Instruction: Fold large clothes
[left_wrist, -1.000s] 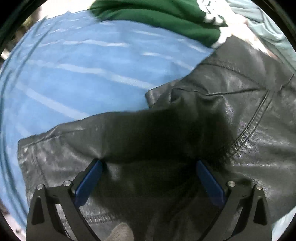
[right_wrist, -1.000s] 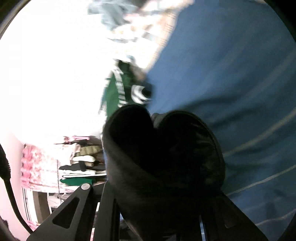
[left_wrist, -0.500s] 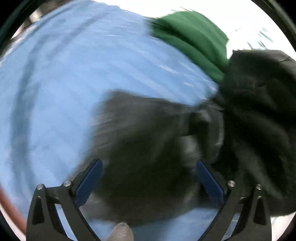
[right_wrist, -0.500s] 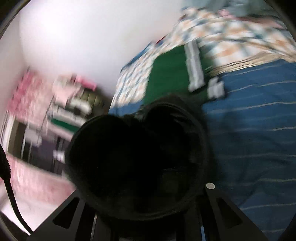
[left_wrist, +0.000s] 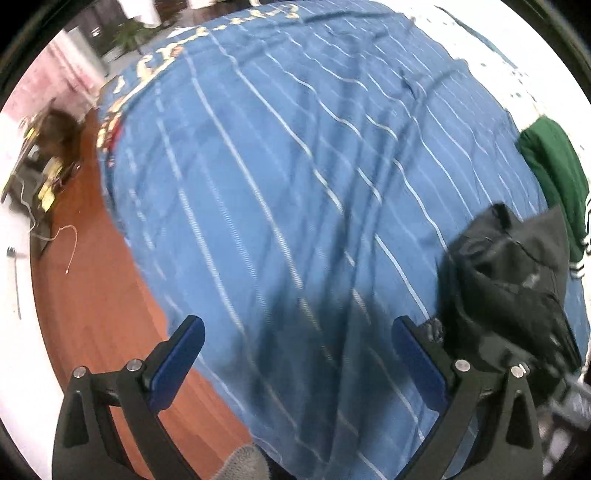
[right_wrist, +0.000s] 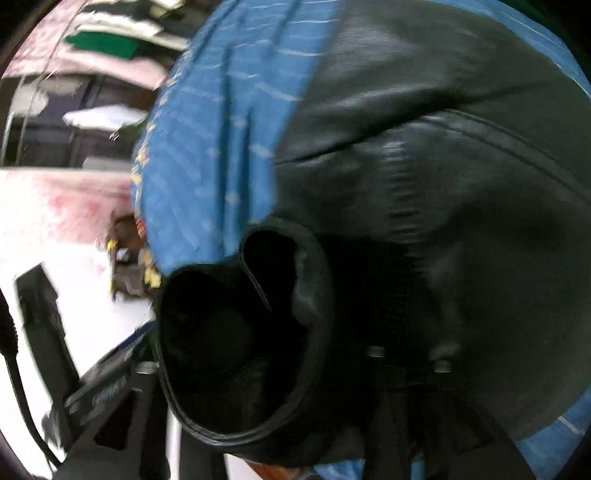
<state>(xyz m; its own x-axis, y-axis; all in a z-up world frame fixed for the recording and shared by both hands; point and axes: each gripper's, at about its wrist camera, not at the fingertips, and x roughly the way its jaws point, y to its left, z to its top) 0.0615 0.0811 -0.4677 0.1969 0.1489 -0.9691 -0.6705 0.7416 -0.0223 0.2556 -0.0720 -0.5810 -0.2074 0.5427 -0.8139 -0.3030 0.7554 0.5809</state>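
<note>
Across most of the left wrist frame lay the bed (left_wrist: 295, 177), covered in blue cloth with thin white stripes. At the bottom of that frame the left claw (left_wrist: 297, 354) stood wide open, its two blue pads (left_wrist: 177, 363) far apart with only striped cloth between them and nothing in its grasp. At the right edge, the jacket (left_wrist: 506, 284), black and leathery, rose in a crumpled bunch just beside the right-hand pad. Behind it, at the upper right, a green garment (left_wrist: 554, 170) with white trim lay on the bed. Down the left side ran a red-brown floor (left_wrist: 96, 295), with a thin cord and some blurred clutter at the far left.

Filling the right wrist frame from the centre to the right edge, the jacket (right_wrist: 424, 192) hung close to the lens, seams and sheen visible though smeared by blur. At lower centre a folded hem or cuff (right_wrist: 243, 332) curled into a dark loop right over the right claw (right_wrist: 280, 398). Its fingers were almost wholly hidden by the leather, which bunched between the black arms at the bottom, so the claw looked clamped on the jacket. Blue striped cloth showed at the upper centre, and blurred shelves with folded clothes (right_wrist: 107, 42) sat at the upper left.
</note>
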